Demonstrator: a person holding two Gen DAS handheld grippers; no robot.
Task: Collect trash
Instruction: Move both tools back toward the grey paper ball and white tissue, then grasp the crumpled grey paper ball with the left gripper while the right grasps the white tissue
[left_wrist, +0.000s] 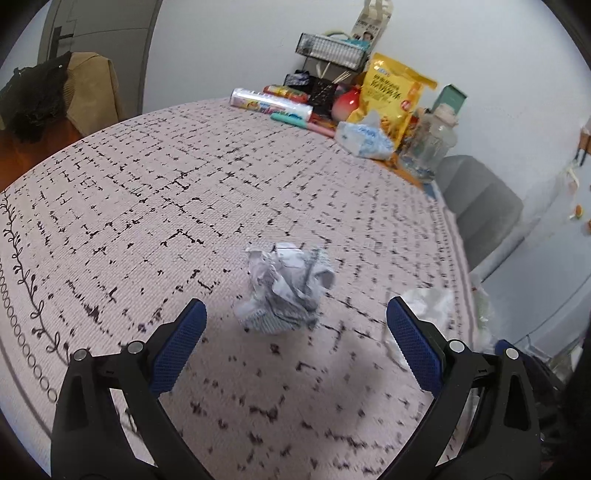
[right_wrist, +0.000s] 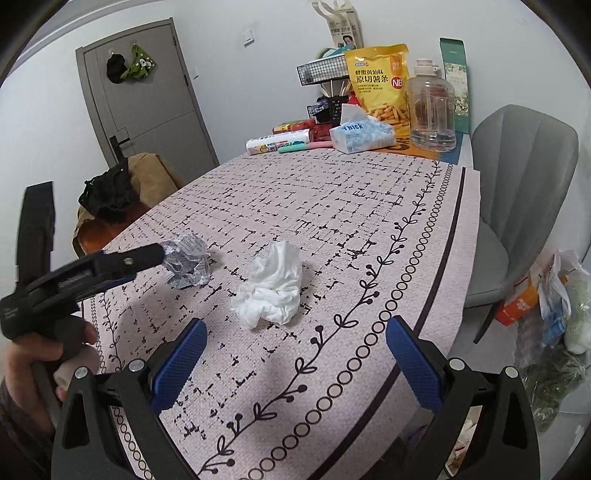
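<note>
Mid-tabletop (right_wrist: 332, 192), crumpled paper (left_wrist: 286, 291) is approached by the wide-open, empty left gripper (left_wrist: 295, 332) for collection; the right gripper (right_wrist: 295, 354) is likewise spread, empty.

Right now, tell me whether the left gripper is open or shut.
Open: the left gripper has its blue pads wide apart, the crumpled paper ahead.

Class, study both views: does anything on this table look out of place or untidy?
Yes. A crumpled printed paper ball and a crumpled white tissue lie loose on the patterned tablecloth, apart from the supplies grouped at the far end. Nothing looks spilled or broken.
</note>
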